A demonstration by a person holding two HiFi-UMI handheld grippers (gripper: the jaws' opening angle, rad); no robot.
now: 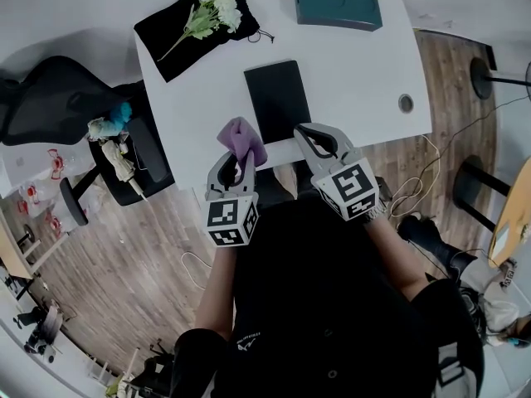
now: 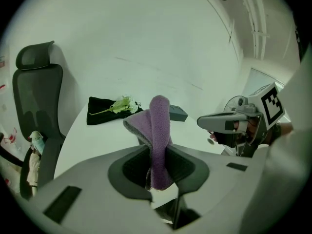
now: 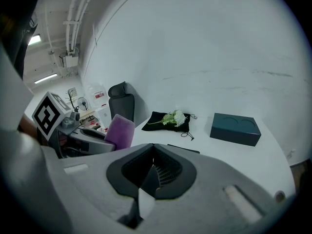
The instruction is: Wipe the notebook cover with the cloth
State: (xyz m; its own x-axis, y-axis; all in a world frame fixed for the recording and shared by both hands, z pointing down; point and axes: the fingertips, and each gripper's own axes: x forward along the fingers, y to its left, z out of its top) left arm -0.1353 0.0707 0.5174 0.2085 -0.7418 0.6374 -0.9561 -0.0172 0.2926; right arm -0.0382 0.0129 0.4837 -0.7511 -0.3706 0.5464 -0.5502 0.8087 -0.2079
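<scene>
In the head view the notebook (image 1: 278, 99) lies mid-frame on the table (image 1: 365, 65), with the pouch (image 1: 166, 36) bearing flowers (image 1: 217, 7) at upper left, the box (image 1: 337, 1) at top right, the cloth (image 1: 245, 141) just lower left of the notebook, and a chair (image 1: 50, 98) off the table at far left.

White table (image 1: 357, 65): notebook (image 1: 277, 99), box (image 1: 337, 1), pouch (image 1: 192, 31)

Camera set-up
Head view looks steeply down on left gripper (image 1: 235, 159) and right gripper (image 1: 312, 133); their own views skim low across the table (image 1: 357, 65), sharing flowers (image 1: 214, 7) and teal box (image 1: 336, 1)
</scene>
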